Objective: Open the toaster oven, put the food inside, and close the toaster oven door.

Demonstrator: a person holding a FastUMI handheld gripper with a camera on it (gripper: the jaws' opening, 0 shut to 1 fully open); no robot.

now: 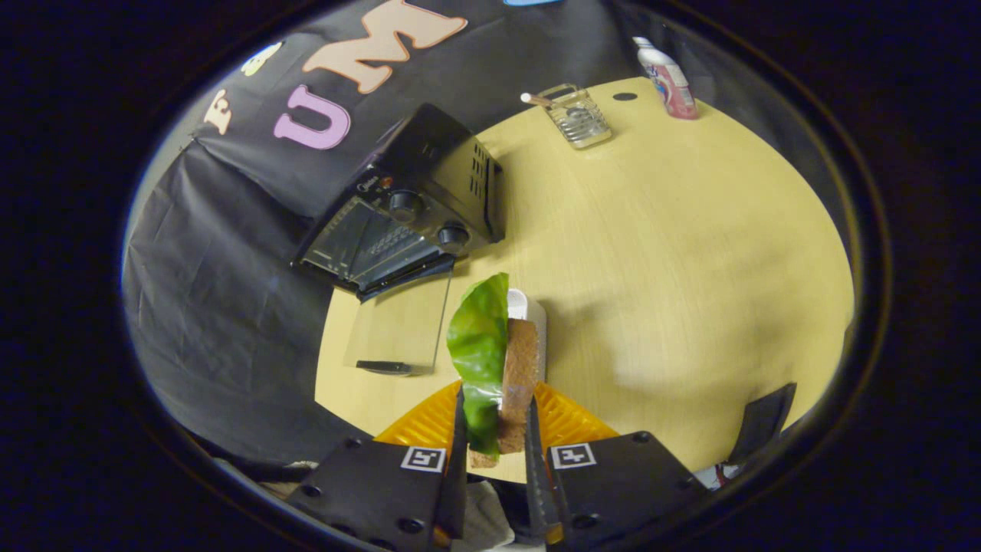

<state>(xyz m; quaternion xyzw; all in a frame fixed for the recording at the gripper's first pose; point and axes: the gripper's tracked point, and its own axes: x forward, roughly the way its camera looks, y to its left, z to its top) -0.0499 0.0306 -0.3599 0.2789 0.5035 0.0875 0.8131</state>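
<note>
The gripper (494,437) is closed to a narrow gap on the sandwich (498,360), one finger pressing the green lettuce side and the other the brown bread side, so the food stands on edge between them. A white layer shows along the far side of the bread, though what it is cannot be made out. The lower end of the sandwich sinks behind the fingers (458,452) and is cut off there. Beneath it lies an orange ridged plate (571,422), mostly hidden by the gripper body and the food, with just two curved wedges visible. The toaster oven (406,207) sits beyond and to the left of the fingers on the pale wooden table (674,253), its glass door (398,326) folded down flat toward the gripper; the door is so clear that the tabletop shows through it, and the dark handle marks its near edge. The oven's inside is dim, with a rack faintly showing. Well beyond, near the table's far rim, stand a clear glass container (579,115) with a stick-like thing poking from it and a pink and white bottle (668,80). A dark object (762,422) near the right finger is partly cut off and hard to identify.
</note>
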